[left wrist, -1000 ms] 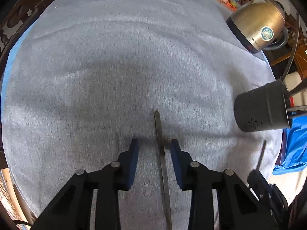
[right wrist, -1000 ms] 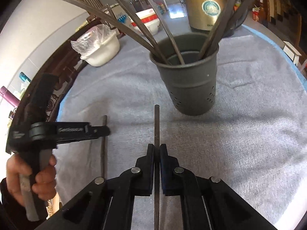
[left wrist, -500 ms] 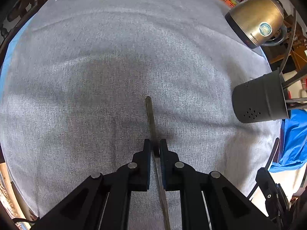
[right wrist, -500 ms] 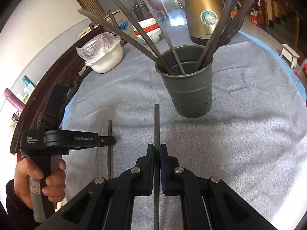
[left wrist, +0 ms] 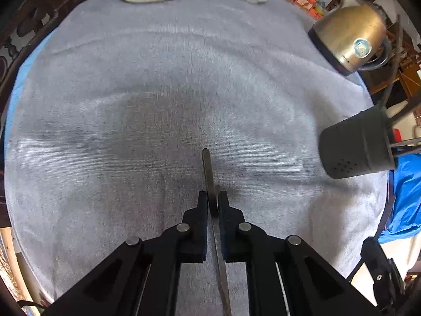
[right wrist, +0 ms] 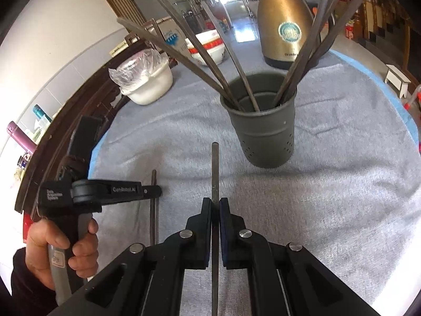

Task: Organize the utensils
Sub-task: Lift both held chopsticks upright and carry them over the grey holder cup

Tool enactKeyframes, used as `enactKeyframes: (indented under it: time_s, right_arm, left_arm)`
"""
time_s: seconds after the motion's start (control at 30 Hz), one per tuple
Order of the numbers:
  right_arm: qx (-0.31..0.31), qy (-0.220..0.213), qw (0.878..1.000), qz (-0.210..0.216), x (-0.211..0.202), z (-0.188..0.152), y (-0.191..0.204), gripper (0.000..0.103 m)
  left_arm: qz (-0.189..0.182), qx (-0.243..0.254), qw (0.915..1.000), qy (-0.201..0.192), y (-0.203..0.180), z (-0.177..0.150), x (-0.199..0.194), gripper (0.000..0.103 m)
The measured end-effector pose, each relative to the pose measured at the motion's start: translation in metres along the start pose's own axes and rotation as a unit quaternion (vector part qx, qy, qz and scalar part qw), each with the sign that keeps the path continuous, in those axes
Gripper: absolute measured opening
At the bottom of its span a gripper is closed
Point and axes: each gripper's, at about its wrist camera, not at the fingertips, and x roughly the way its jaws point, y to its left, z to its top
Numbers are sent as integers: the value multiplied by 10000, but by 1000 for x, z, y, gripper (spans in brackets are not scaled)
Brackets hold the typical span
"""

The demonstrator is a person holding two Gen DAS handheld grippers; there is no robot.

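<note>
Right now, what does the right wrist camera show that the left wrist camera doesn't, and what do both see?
Only the right wrist view shows the right gripper shut on a chopstick, the person's hand on the left gripper's handle, and the holder's open top with chopsticks fanned out. Only the left wrist view shows the left gripper from behind, shut on its own chopstick. Both show the dark utensil holder, gold kettle, white tub, red-rimmed bowl and grey cloth.
</note>
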Motion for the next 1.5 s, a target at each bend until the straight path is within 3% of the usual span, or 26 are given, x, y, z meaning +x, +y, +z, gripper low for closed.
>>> enactKeyframes:
  time_s: [0.27, 0.67, 1.23, 1.5]
  right_arm:
    - [-60, -577, 9981, 190, -32, 5, 7, 6]
    - [-11, -1439, 9888, 395, -79, 9, 18, 6]
    - [1, -2062, 9779, 334, -126, 10, 17, 6]
    - [-131, -2229, 9743, 283, -140, 17, 23, 6]
  left_arm:
    - [13, 252, 9961, -849, -18, -15, -64, 6]
    - [-52, 744, 9784, -1928, -47, -51, -150, 5]
    - [-51, 1055, 9620, -2517, -72, -72, -204, 5]
    - [-45, 1085, 9603, -2571, -75, -72, -212, 5]
